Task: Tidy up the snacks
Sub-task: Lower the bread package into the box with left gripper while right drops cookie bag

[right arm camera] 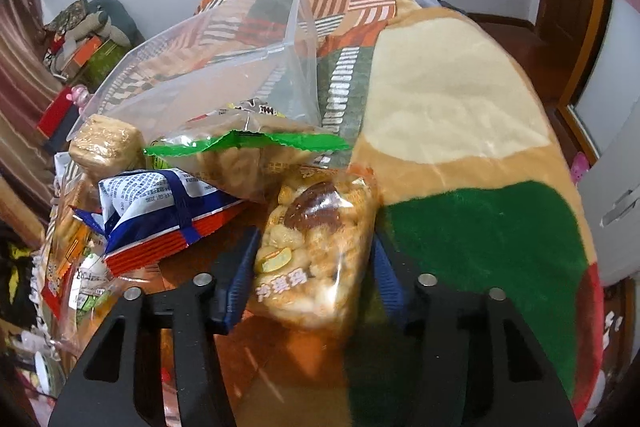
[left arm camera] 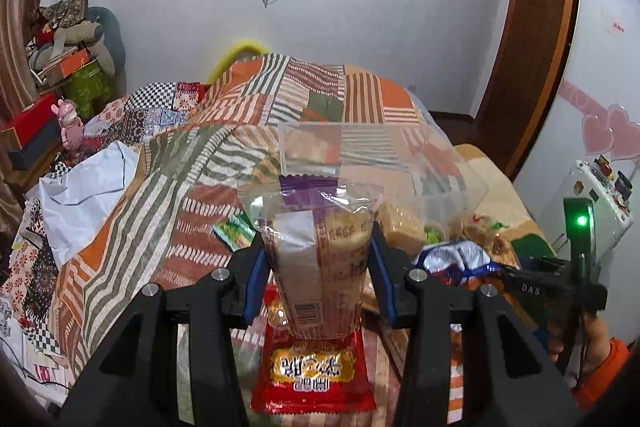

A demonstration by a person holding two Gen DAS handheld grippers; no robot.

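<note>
My left gripper [left arm camera: 318, 267] is shut on a clear-wrapped pack of round biscuits [left arm camera: 320, 267], held upright above a red snack packet [left arm camera: 314, 371] on the bed. A clear plastic storage box [left arm camera: 372, 163] stands just behind it, with snacks heaped at its right. My right gripper [right arm camera: 316, 259] is shut on a clear bag of puffed rice snack [right arm camera: 316, 247] with a dark brown piece inside. In the right wrist view the clear box [right arm camera: 224, 67] lies behind a pile: a green-edged bag [right arm camera: 248, 155], a blue and white packet [right arm camera: 160, 203], a tan wafer block [right arm camera: 106, 143].
A patchwork quilt [left arm camera: 248, 107] covers the bed. A cream, tan and green blanket [right arm camera: 460, 147] lies to the right. A white plastic bag [left arm camera: 84, 195] sits at left. Boxes and clutter [left arm camera: 60, 67] stack against the far left wall. A wooden door [left arm camera: 532, 27] is at right.
</note>
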